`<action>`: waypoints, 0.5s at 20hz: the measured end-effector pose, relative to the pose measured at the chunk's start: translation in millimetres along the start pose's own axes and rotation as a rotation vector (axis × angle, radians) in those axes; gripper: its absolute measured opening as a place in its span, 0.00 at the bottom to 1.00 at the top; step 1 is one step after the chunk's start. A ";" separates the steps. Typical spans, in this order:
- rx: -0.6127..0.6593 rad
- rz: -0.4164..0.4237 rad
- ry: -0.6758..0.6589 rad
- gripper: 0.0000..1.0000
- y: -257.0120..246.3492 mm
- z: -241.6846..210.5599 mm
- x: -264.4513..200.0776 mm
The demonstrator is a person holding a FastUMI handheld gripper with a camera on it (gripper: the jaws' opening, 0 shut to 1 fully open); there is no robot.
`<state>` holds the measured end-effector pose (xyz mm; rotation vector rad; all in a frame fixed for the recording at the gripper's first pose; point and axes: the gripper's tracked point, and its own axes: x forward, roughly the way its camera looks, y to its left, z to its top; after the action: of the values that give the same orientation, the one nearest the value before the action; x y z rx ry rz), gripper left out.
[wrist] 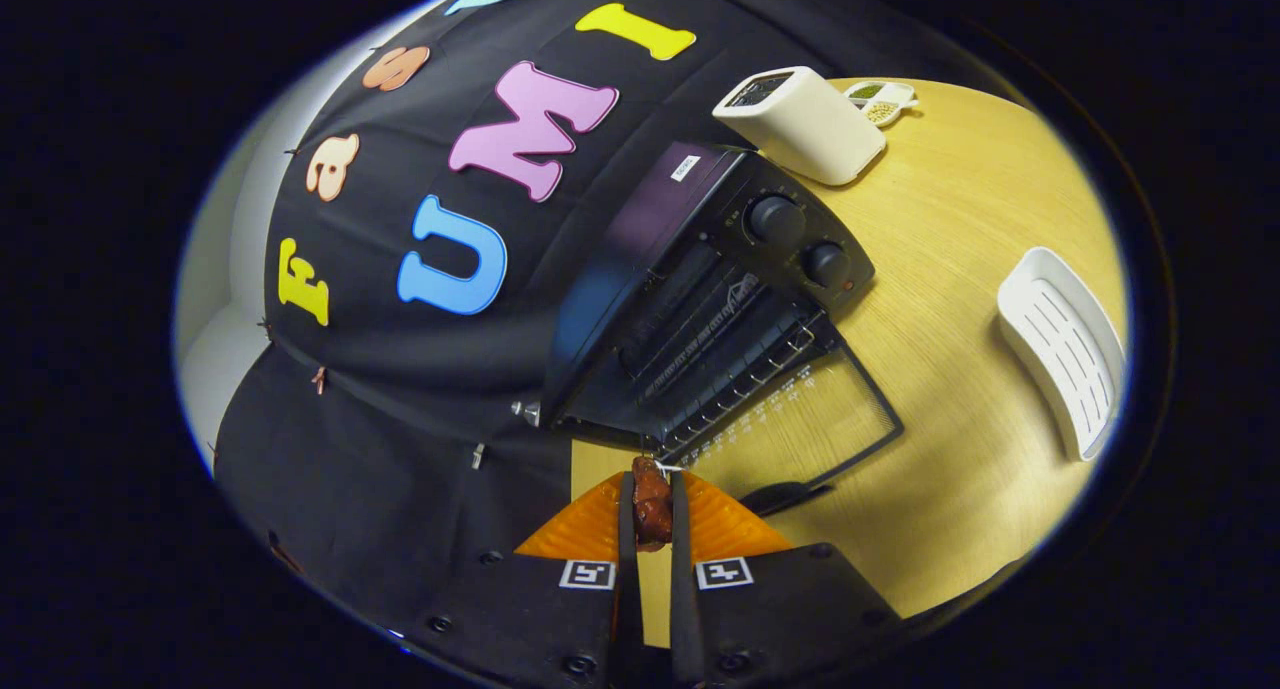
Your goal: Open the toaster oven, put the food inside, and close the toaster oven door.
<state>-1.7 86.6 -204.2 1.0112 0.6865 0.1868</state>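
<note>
A black toaster oven (690, 289) stands on the wooden table (960, 269) with its glass door (810, 419) folded down flat and its wire rack showing inside. My gripper (652, 504) is shut on a small brown piece of food (651, 509), pinched between both fingers. The food hangs above the table, just short of the open door's near corner. Two knobs (775, 219) sit on the oven's control panel. The whole scene appears tilted.
A white pop-up toaster (800, 124) stands beyond the oven, with a small white dish of green and yellow bits (880, 101) behind it. A white slotted tray (1065, 349) lies on the table past the oven's knob side.
</note>
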 end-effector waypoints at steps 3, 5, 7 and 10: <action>0.003 -0.026 -0.058 0.14 -7.3 2.8 27.5; 0.034 -0.032 -0.103 0.15 -3.3 7.8 47.7; 0.049 -0.043 -0.154 0.14 -5.4 18.3 62.8; 0.054 -0.049 -0.219 0.14 -8.4 25.7 85.7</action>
<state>79.1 102.1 -240.2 1.0471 0.5179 0.0138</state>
